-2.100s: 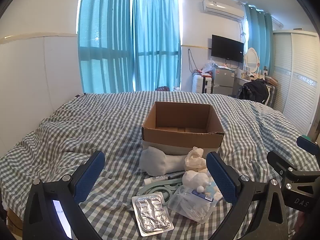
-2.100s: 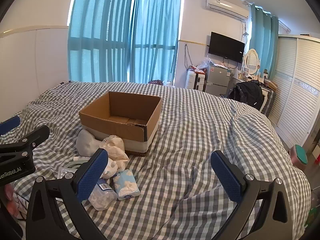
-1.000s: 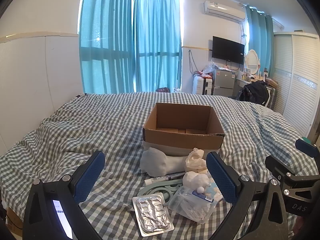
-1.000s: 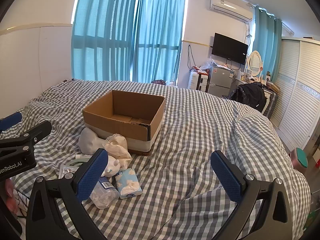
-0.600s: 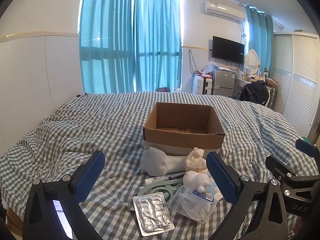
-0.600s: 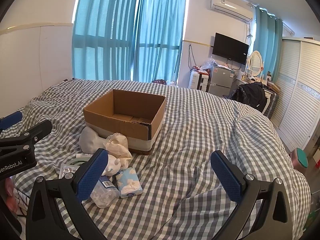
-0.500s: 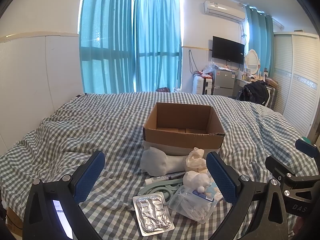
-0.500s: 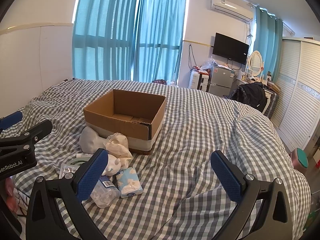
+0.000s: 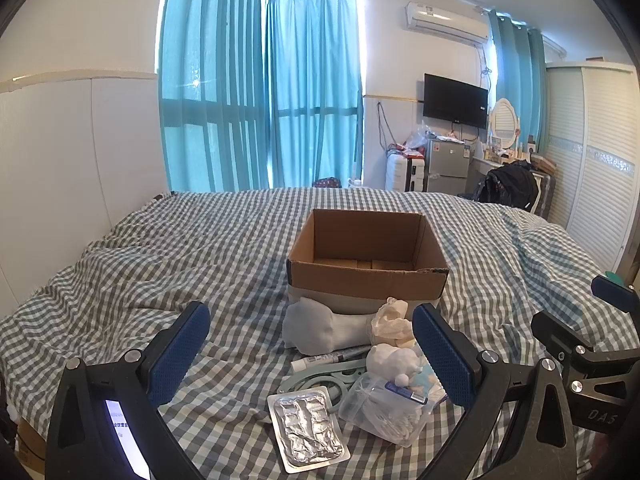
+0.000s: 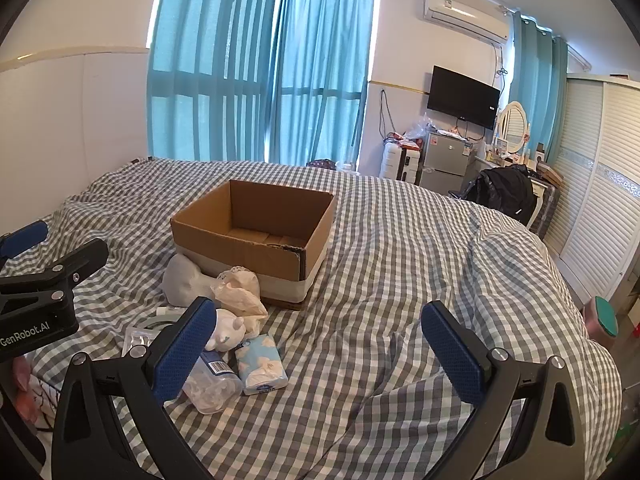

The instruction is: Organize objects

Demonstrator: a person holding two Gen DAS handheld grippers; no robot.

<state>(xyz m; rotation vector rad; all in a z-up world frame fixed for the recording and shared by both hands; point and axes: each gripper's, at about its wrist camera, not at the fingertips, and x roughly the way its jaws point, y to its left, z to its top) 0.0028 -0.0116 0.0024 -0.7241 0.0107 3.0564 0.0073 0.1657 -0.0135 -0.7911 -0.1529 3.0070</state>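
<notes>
An open, empty cardboard box (image 9: 366, 276) (image 10: 256, 254) stands on the checked bed. In front of it lies a pile: a white cloth bundle (image 9: 316, 328), a crumpled cream cloth (image 9: 390, 322), a white plush toy (image 9: 390, 360), a pen (image 9: 328, 357), a green ring-shaped item (image 9: 320, 380), a foil blister pack (image 9: 306, 422), a clear tub of cotton swabs (image 9: 384, 406) and a blue tissue pack (image 10: 260, 364). My left gripper (image 9: 312, 354) is open and empty above the pile. My right gripper (image 10: 320, 344) is open and empty over bare bedding to the right of the pile.
The checked bedspread (image 10: 400, 280) has folds on the right. A white padded wall (image 9: 80, 152) runs along the left. Beyond the bed's far edge stand a small fridge (image 10: 446, 164), a black backpack (image 10: 508, 192) and a wardrobe (image 10: 596, 208).
Both grippers stay open and nearly still. The right view has drifted slightly, with the box and pile shifting a little right and down in it.
</notes>
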